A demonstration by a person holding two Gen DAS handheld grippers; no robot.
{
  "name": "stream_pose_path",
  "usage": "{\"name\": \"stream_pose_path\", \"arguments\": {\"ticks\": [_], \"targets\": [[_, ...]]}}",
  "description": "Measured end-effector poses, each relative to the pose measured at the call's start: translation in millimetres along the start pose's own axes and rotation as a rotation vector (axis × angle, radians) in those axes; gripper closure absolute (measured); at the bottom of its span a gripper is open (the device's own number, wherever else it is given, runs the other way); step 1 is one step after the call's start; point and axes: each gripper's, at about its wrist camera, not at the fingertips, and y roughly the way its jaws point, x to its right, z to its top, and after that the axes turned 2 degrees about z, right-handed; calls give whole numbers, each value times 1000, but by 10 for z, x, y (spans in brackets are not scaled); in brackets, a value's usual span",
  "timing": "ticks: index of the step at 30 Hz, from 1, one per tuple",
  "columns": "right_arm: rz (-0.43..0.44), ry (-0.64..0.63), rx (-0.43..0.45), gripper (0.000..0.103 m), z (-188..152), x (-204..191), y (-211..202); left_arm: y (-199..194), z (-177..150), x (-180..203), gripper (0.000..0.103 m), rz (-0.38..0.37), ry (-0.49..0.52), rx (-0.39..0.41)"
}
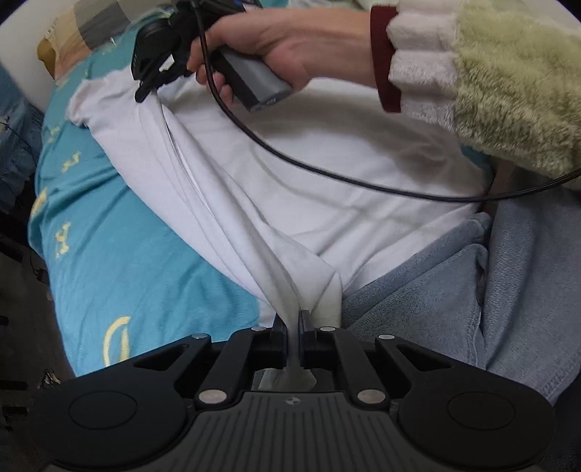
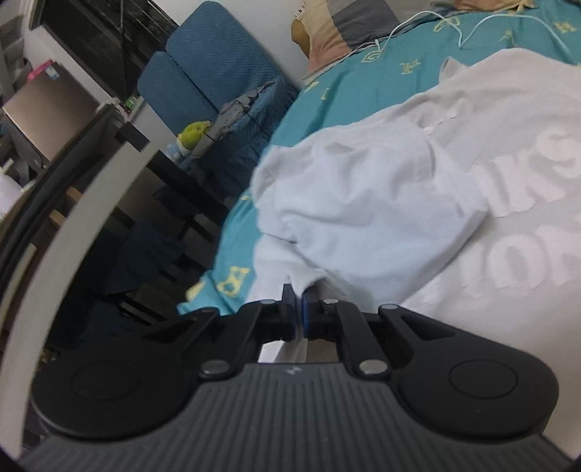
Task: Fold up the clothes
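Observation:
A white T-shirt [image 1: 308,174] lies on a teal bedspread [image 1: 120,247]. My left gripper [image 1: 293,319] is shut on a bunched edge of the shirt, which stretches taut away from it. My right gripper [image 1: 147,89], held in a hand, is shut on the far end of that same edge. In the right wrist view the right gripper [image 2: 300,301] is shut on a fold of the white T-shirt [image 2: 381,203], whose faint white lettering [image 2: 526,225] shows at the right.
The holder's blue jeans [image 1: 472,301] lie right of the left gripper. A black cable [image 1: 326,170] hangs across the shirt. A patchwork pillow [image 2: 337,29] lies at the bed's head. A blue chair [image 2: 203,69] and dark furniture [image 2: 167,203] stand beside the bed.

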Motion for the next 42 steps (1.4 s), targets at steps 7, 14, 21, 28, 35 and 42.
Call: {"name": "stream_pose_path", "arguments": {"ticks": [7,14,21,28,35,42], "targets": [[-14,11,5,94,-87,93,-5,186,24,-247,82,-86,-146,-40],[-25,49,1,48,-34,-12,-591,-94,-107,-557,36,-160,-327,79],[-114,-25,-25,35,-320,-262,-1546,-72,-57,-1300,30,-247,-690,191],[-55,35,-86,35,-1030,-330,-2116,401,435,-1849,33,-224,-824,261],[-82,-13,-125,35,-1162,-318,-1859,1073,614,-2051,92,-239,-896,239],[-74,-28,-125,35,-1101,-272,-1700,917,710,-2190,101,-131,-830,305]]}}
